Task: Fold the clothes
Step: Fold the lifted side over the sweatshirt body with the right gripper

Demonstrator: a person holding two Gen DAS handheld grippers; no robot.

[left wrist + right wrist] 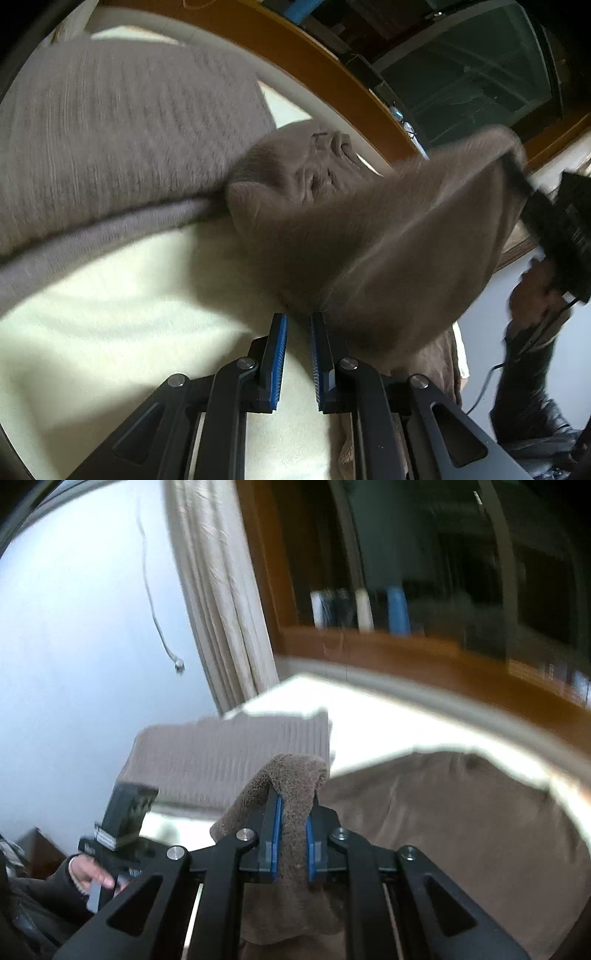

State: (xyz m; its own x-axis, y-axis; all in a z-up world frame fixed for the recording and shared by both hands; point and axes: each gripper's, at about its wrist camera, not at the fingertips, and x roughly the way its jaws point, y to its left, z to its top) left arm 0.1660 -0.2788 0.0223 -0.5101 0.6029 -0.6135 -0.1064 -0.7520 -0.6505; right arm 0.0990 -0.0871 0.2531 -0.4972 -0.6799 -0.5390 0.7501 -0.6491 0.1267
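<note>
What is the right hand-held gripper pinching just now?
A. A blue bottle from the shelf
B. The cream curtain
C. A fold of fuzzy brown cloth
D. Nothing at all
C: in the right wrist view the right hand-held gripper has a fold of the fuzzy brown cloth bunched between its blue pads, while the cream curtain hangs well behind it, untouched.
</note>
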